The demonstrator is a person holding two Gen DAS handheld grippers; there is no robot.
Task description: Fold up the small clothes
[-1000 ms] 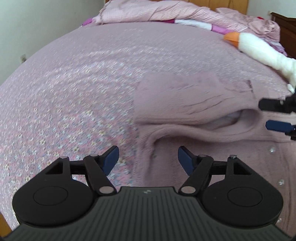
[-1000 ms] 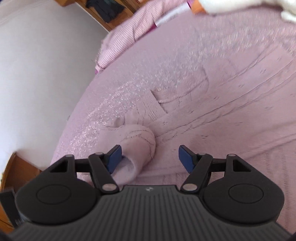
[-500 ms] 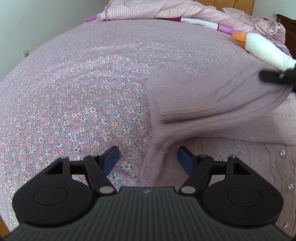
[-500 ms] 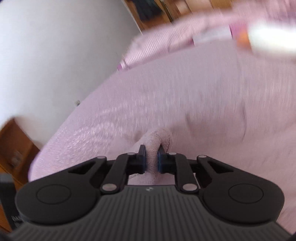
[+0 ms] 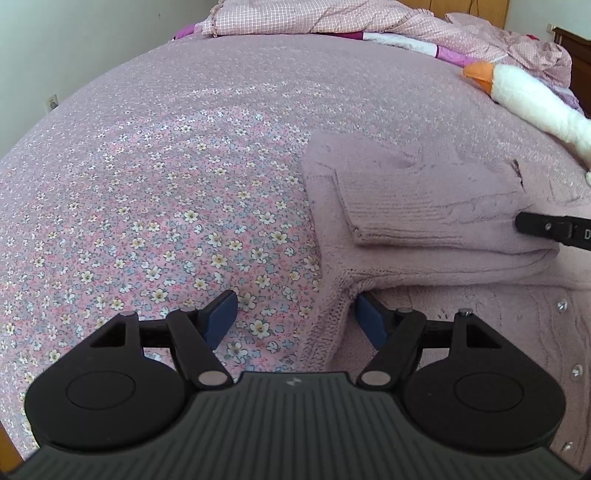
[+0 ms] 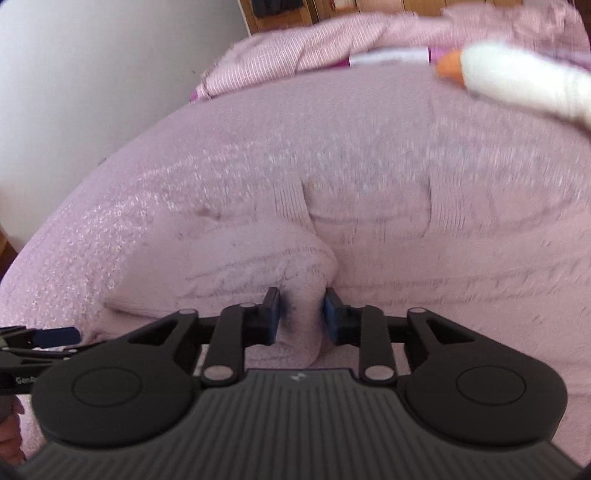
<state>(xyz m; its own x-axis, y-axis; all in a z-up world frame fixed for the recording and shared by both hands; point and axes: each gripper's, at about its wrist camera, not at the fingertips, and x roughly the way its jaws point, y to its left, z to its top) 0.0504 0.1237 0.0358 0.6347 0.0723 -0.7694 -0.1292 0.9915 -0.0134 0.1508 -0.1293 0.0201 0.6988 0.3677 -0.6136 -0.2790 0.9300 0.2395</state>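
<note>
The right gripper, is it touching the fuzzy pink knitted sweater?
Touching. In the right wrist view the right gripper has a bunched fold of the pink knitted sweater between its blue pads, pressing both.

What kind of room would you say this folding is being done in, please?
Most likely a bedroom: the mauve knitted cardigan lies on a wide bed with a pink floral bedspread, a rumpled pink checked quilt sits at its head, and a white plush goose toy rests nearby.

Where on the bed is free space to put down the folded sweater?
The floral bedspread is bare left of the pink sweater, up to the rumpled blanket. The right side is crowded: sweater, goose toy, right gripper.
</note>
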